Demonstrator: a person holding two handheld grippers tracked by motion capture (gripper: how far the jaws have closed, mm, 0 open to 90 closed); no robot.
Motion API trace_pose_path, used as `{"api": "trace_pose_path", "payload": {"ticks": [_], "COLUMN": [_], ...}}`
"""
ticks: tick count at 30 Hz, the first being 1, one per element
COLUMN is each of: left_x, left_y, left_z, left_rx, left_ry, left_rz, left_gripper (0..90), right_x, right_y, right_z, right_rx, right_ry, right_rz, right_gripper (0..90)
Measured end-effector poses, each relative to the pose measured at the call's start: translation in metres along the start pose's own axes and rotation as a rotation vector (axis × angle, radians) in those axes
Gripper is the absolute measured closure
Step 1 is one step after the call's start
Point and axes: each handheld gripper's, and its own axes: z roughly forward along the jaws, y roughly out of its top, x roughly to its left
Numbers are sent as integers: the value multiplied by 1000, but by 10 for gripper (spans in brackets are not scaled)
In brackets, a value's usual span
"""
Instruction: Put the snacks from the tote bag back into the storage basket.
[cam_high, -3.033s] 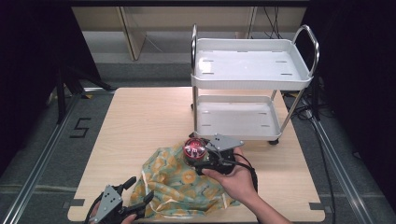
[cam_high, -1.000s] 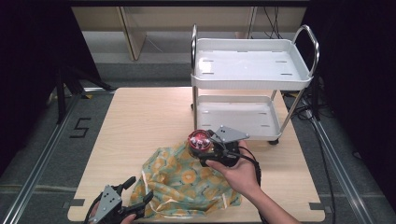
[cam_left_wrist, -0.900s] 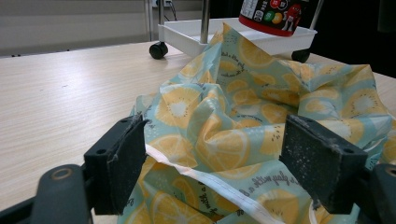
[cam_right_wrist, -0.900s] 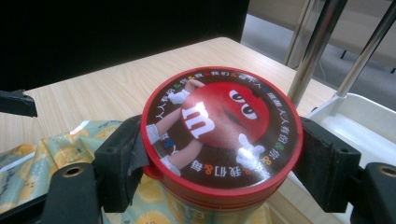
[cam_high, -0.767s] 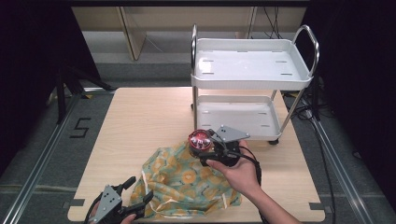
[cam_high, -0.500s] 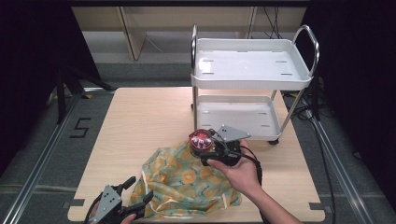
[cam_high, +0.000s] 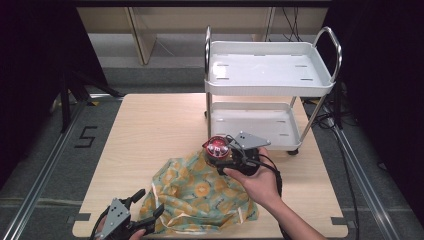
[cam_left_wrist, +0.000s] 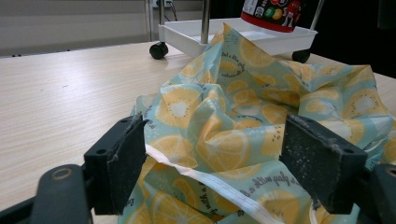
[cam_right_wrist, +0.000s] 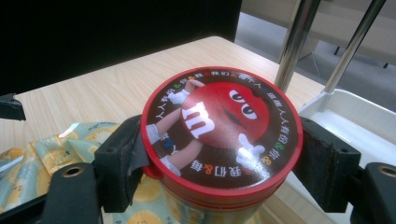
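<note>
A candy can with a red cartoon lid (cam_high: 218, 147) (cam_right_wrist: 222, 126) is held upright in my right gripper (cam_high: 220, 153) (cam_right_wrist: 224, 163), which is shut on its sides just under the lid. The can hangs over the far edge of a crumpled lemon-print bag (cam_high: 200, 192) (cam_left_wrist: 233, 135) (cam_right_wrist: 46, 154), close to the cart's lower shelf. My left gripper (cam_high: 150, 202) (cam_left_wrist: 219, 168) stands open at the bag's near left corner, with the fabric's white hem lying between its wide-apart pads (cam_left_wrist: 121, 163). The can's bottom (cam_left_wrist: 273, 11) shows above the bag.
A white two-shelf cart (cam_high: 270, 89) on castors stands at the table's far right; its lower shelf (cam_right_wrist: 355, 121) (cam_left_wrist: 187, 32) and chrome posts (cam_right_wrist: 294, 42) are right behind the can. Bare wooden table (cam_high: 150, 130) spreads to the left.
The right gripper has carried the can a little up and to the right, toward the cart's lower shelf. The left gripper and the bag have stayed put.
</note>
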Motion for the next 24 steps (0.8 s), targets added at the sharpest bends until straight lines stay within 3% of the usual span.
{"api": "trace_pose_path", "payload": {"ticks": [5, 6, 7, 10, 12, 17, 21, 22, 23, 24], "left_x": [0, 0, 0, 0, 0, 0, 0, 0, 0, 0], "left_y": [0, 0, 0, 0, 0, 0, 0, 0, 0, 0], "left_z": [0, 0, 0, 0, 0, 0, 0, 0, 0, 0], "left_rx": [-2, -2, -2, -3, 0, -2, -2, -3, -3, -2], "left_ry": [0, 0, 0, 0, 0, 0, -1, -1, -1, -2], "left_rz": [-1, 0, -1, -1, -1, 1, 1, 1, 1, 1], "left_gripper": [215, 215, 215, 215, 215, 215, 215, 216, 215, 216], "right_x": [-1, 1, -1, -3, -3, -7, -7, -5, -5, -9], "right_y": [1, 1, 2, 2, 1, 2, 2, 1, 1, 2], "right_z": [-1, -1, -1, -1, -2, -3, -2, -3, -3, -2], "right_rx": [-2, 5, -5, -9, -1, -1, 1, 9, 9, -9], "right_ry": [-11, -10, -7, -15, -6, -29, -11, -19, -19, -37], "right_rz": [3, 35, -2, -9, 40, -3, 14, 47, 47, 12], "right_gripper": [261, 261, 261, 261, 261, 261, 261, 261, 261, 261]}}
